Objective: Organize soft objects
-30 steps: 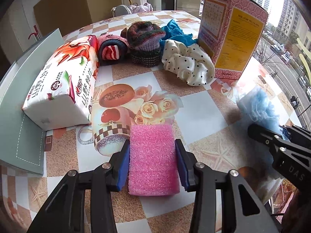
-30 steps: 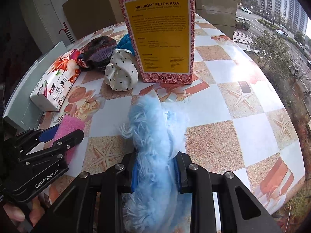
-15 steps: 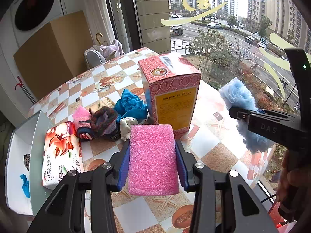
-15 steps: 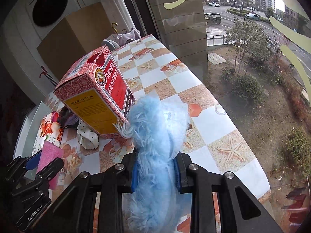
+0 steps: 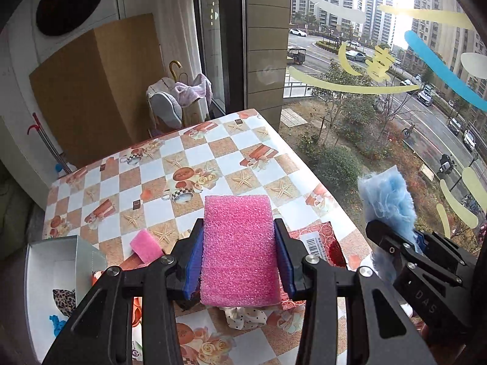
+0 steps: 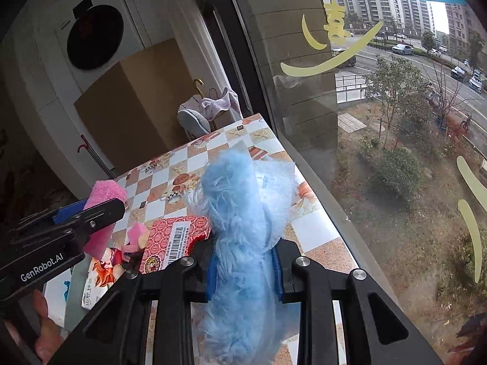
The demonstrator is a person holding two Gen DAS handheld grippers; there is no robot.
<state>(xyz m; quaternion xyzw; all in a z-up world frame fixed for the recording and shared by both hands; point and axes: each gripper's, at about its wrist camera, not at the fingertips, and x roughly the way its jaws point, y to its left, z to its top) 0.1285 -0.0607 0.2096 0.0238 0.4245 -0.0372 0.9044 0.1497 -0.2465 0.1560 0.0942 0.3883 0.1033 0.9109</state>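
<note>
A small sponge [image 5: 146, 245] lies on the table [image 5: 197, 152] left of the box [image 5: 319, 240], beside the window.

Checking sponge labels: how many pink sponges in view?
2. One pink sponge is clamped in the left gripper, held above the table. A smaller pink sponge sits left of it, lower down near the grey box. Others may be hidden behind the grippers.

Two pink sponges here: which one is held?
The big pink sponge, clamped in the left hand-held gripper; the small pink sponge lies loose on the table.
</note>
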